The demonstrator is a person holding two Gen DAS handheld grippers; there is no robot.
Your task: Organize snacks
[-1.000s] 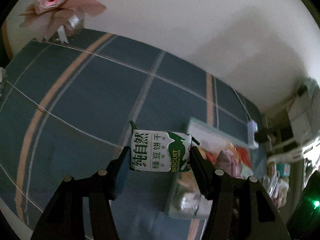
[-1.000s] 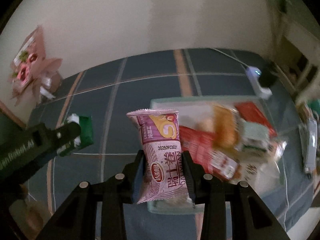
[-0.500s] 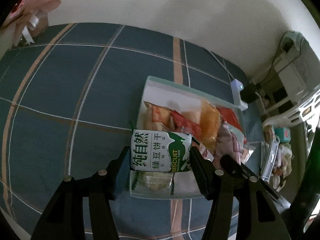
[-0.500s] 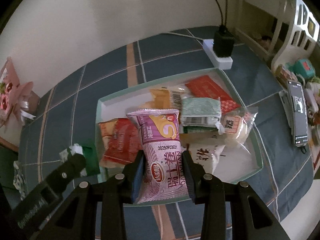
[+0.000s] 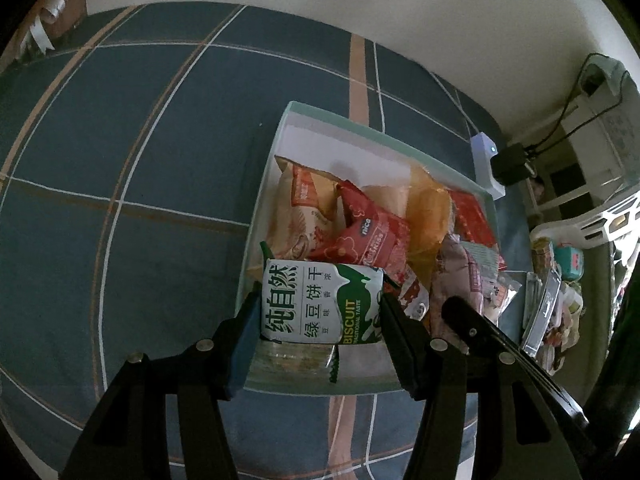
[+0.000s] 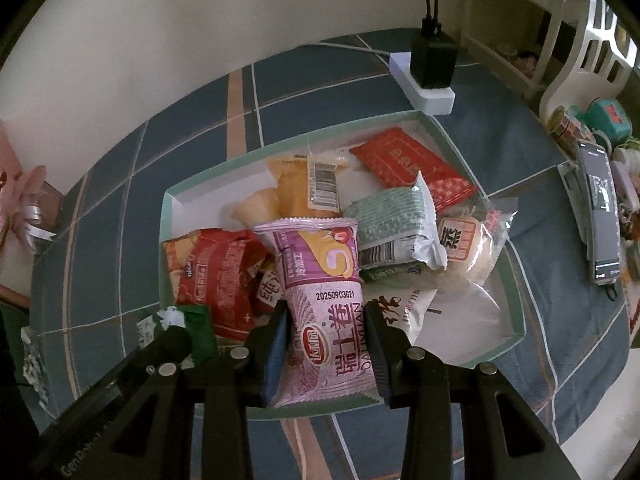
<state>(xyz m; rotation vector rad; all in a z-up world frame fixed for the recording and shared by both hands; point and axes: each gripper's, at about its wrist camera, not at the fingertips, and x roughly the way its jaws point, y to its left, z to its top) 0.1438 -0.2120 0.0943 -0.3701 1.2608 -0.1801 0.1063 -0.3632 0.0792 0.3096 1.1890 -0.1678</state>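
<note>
You see a white power strip point(image 6: 423, 85) with a black charger point(image 6: 434, 59) on the far bedspread point(image 5: 132, 168); a phone point(image 6: 602, 216) lies right.

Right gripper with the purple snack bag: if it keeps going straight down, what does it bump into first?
Probably the white packet with black brush lettering inside the pale green cardboard box. The right gripper, shut on the purple swiss-roll bag, points there, though depth is unclear.
</note>
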